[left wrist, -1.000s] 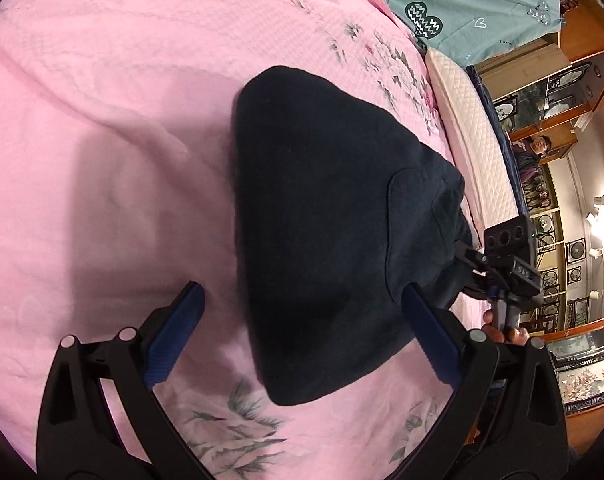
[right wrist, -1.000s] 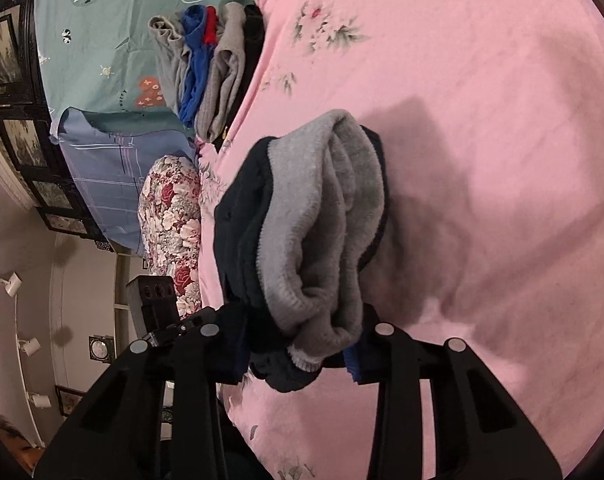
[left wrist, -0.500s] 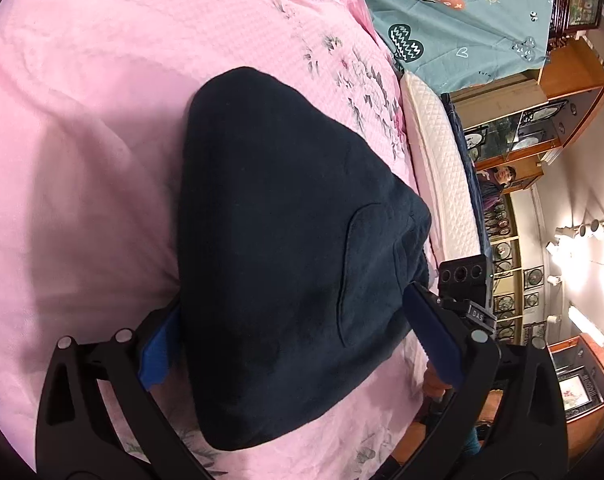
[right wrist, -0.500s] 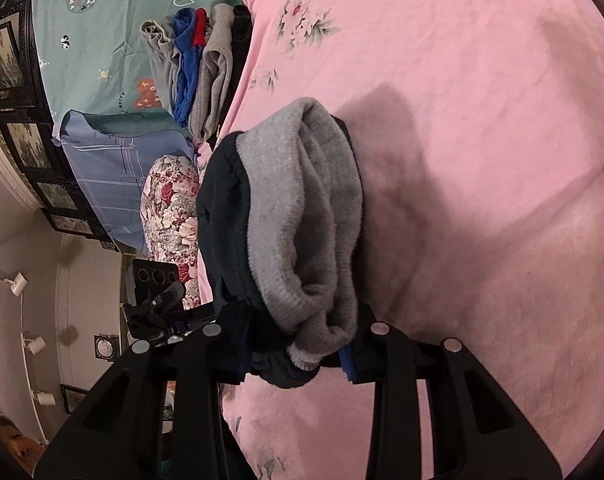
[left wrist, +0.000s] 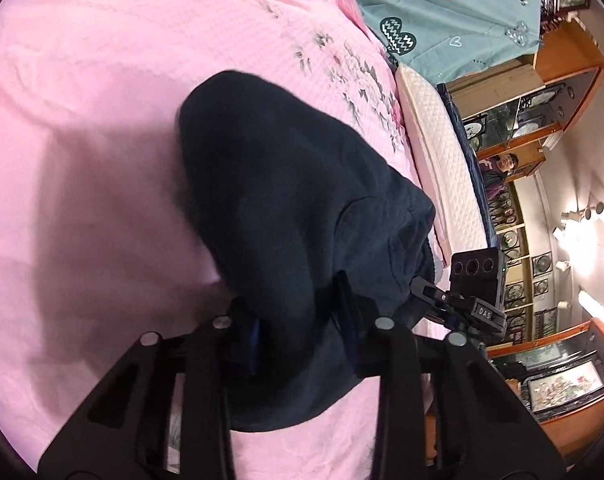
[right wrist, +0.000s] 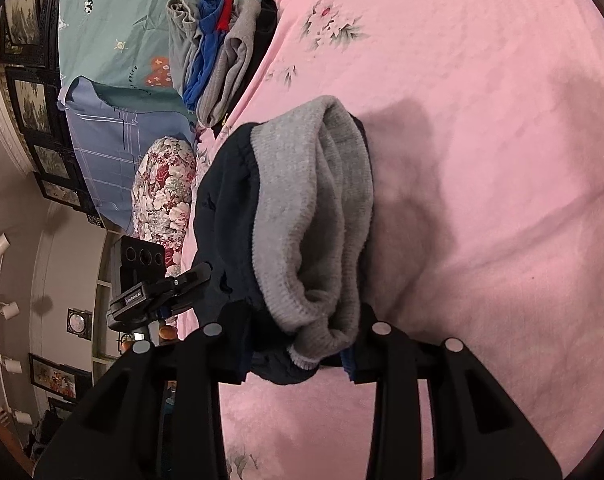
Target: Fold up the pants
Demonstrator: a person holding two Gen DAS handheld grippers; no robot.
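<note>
- Our left gripper [left wrist: 302,320] is closing its jaws, with a fold of the dark pants [left wrist: 302,216] between them and the pads pressing the cloth.
- Our right gripper [right wrist: 298,344] stays narrow, clamped on the pants' [right wrist: 226,216] grey-lined end [right wrist: 309,216].
- The pants hang bunched over the pink sheet [left wrist: 102,120], filling the middle of both views.
- In the right view, a clothes stack [right wrist: 222,56] lies at 11 o'clock and a floral pillow [right wrist: 162,188] at 9.
- In the left view, a white mattress edge [left wrist: 441,152] runs at 2 o'clock, with wooden cabinets [left wrist: 541,92] beyond.

Left gripper [left wrist: 302,320] closing on dark pants [left wrist: 294,200]
</note>
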